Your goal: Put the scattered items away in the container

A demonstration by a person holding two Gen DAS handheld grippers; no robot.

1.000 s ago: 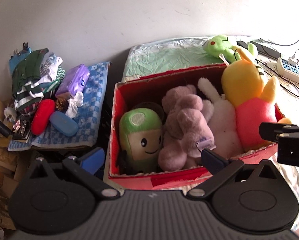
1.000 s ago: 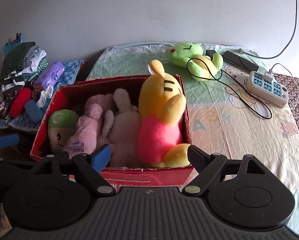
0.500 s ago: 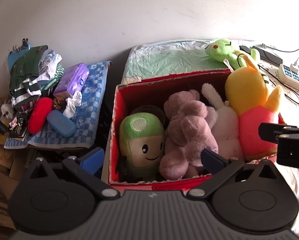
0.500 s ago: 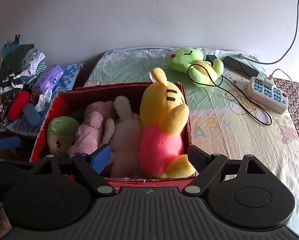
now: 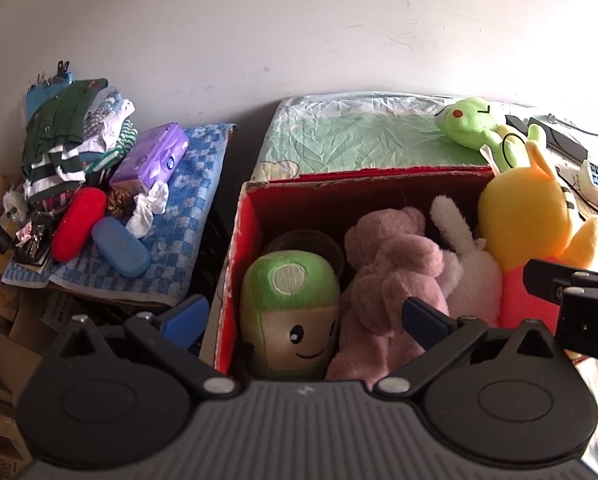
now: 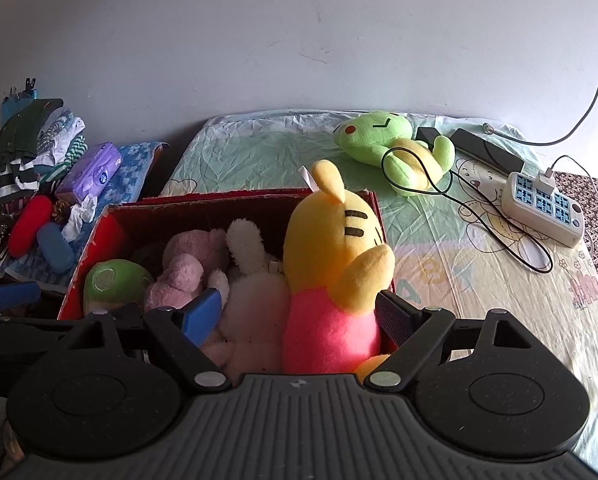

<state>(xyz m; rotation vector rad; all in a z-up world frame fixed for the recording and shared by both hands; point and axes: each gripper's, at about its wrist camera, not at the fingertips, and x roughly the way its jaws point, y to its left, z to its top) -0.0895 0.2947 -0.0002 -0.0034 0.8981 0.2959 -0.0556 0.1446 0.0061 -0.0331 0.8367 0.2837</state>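
- Both hand-held grippers, left (image 5: 305, 316) and right (image 6: 299, 312), gape wide over the box (image 6: 235, 200), holding nothing.
- Four plush toys fill the box at the bed's (image 6: 479, 280) near-left edge.
- Green frog (image 6: 379, 140) lies at the far edge.

My right gripper (image 6: 297, 314) is matt black plastic with a ribbed housing and blue pads. At centre frame, the red box (image 6: 235, 200) is cardboard with frayed, rough edges. The yellow toy (image 6: 335, 256) is fuzzy plush. The bed sheet (image 6: 439, 248) is thin, creased cloth. At right, the power strip (image 6: 543, 208) is smooth plastic.
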